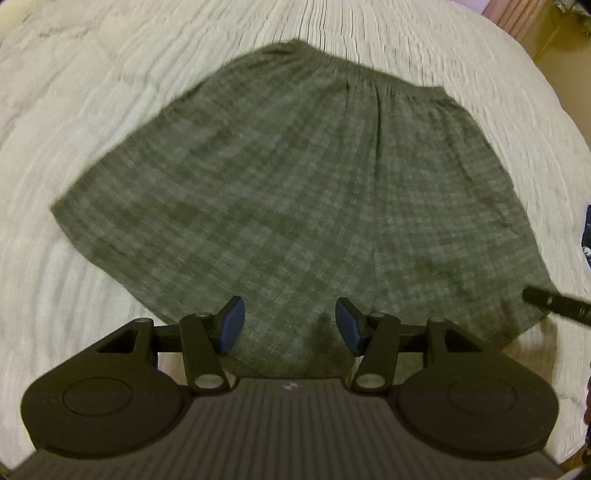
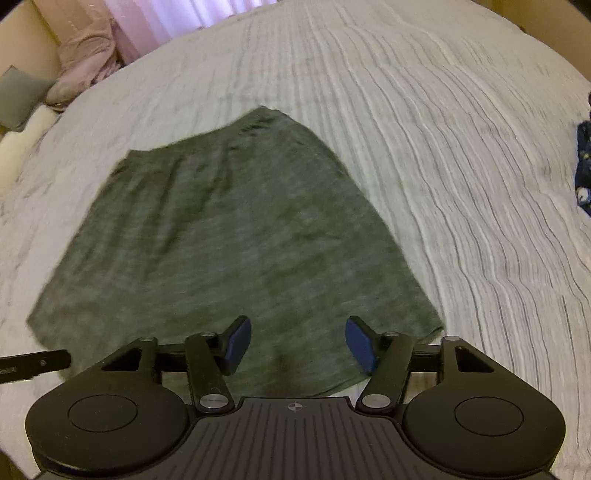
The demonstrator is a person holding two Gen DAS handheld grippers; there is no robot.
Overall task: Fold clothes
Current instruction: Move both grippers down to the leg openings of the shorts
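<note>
A dark green checked pair of shorts (image 1: 295,192) lies spread flat on a white ribbed bedspread (image 1: 92,110), its elastic waistband at the far end and its hem toward me. My left gripper (image 1: 290,326) hovers over the near hem, open, with nothing between its blue pads (image 1: 232,325). In the right wrist view the same shorts (image 2: 229,236) lie ahead, and my right gripper (image 2: 298,345) stands open above the hem's right part. A piece of the right gripper (image 1: 554,304) shows at the left view's right edge; a piece of the left gripper (image 2: 33,363) shows at the right view's left edge.
A dark blue patterned garment (image 2: 583,170) lies at the bed's right side. Pink bedding (image 2: 85,55) and pillows (image 2: 18,96) sit at the far left, by a pale curtain (image 2: 177,14). The bedspread (image 2: 443,129) stretches wide to the right of the shorts.
</note>
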